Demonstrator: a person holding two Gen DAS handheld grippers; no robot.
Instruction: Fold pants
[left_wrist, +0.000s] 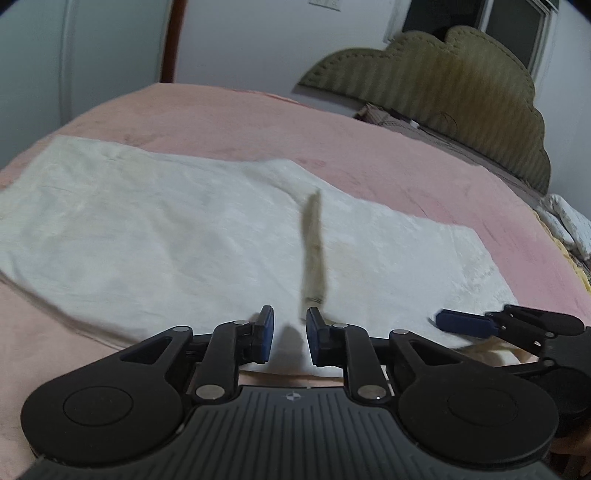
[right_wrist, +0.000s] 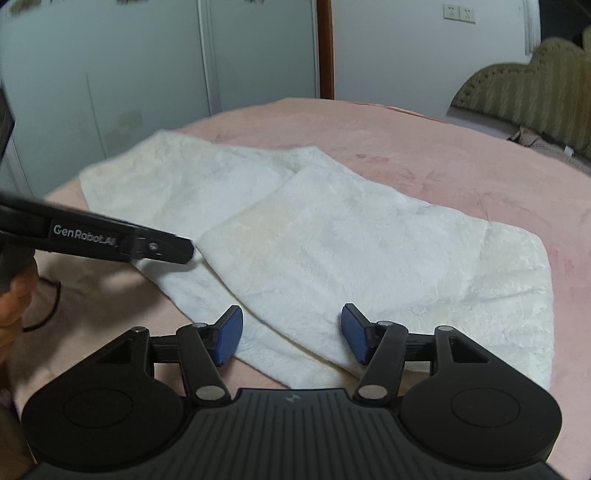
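Nearest, the right tool (right_wrist: 291, 334) hovered low over the near hem of the pants (right_wrist: 332, 251), pads wide apart with nothing pinched; probably it was there to pick up or press that edge. The left tool (left_wrist: 289, 334) stood just beside it, pads a little apart and bare, with a thin tan drawstring (left_wrist: 314, 243) trailing ahead of them. The white fleecy pants lay flat on the pink bed (right_wrist: 443, 155), one part already folded over the other, judged mid-fold. Beyond stood the olive headboard (left_wrist: 461, 74).
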